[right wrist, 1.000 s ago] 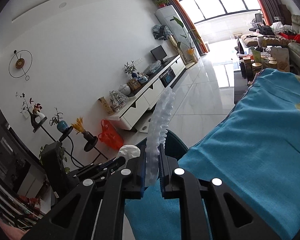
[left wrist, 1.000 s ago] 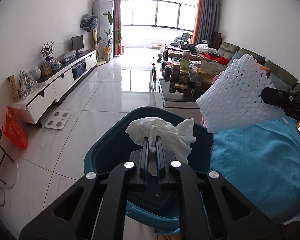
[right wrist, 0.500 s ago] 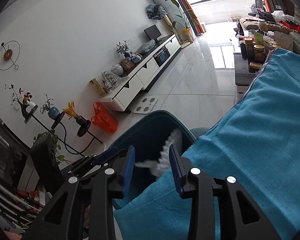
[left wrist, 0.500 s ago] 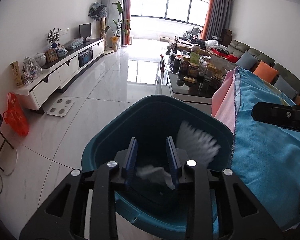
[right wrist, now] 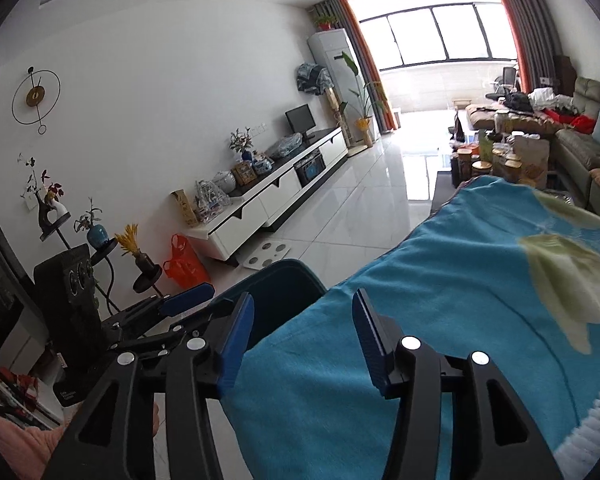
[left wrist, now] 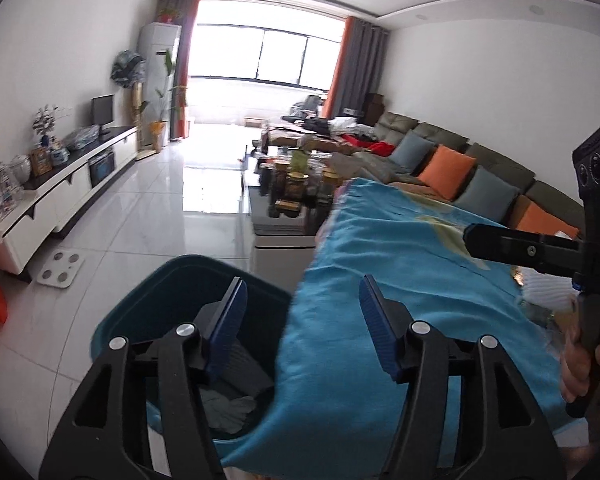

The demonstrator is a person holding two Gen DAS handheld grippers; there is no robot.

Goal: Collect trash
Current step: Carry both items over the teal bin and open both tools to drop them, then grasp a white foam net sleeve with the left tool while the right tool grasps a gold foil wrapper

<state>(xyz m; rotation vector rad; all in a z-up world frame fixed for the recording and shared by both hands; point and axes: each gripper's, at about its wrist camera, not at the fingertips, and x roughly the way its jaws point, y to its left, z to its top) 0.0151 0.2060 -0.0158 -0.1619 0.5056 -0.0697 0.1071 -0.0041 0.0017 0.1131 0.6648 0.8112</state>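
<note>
A dark teal bin [left wrist: 168,292] stands on the floor beside a table under a blue cloth [left wrist: 384,272]. Crumpled white tissue [left wrist: 228,410] lies inside the bin. My left gripper [left wrist: 302,324] is open and empty, above the bin's right rim and the cloth edge. My right gripper [right wrist: 302,338] is open and empty over the cloth [right wrist: 440,320], with the bin [right wrist: 280,300] to its left. The right gripper also shows in the left wrist view [left wrist: 520,246] at the right. White foam netting [right wrist: 592,420] lies on the cloth at the lower right.
A white TV cabinet [left wrist: 60,200] runs along the left wall, with a white scale [left wrist: 62,268] and an orange bag [right wrist: 182,262] on the floor by it. A dark coffee table with jars [left wrist: 292,196] and a sofa with cushions [left wrist: 460,168] lie ahead.
Both grippers opened and dropped the tissue and the foam net into the bin. Both have since lifted and swung right, toward the blue cloth.
</note>
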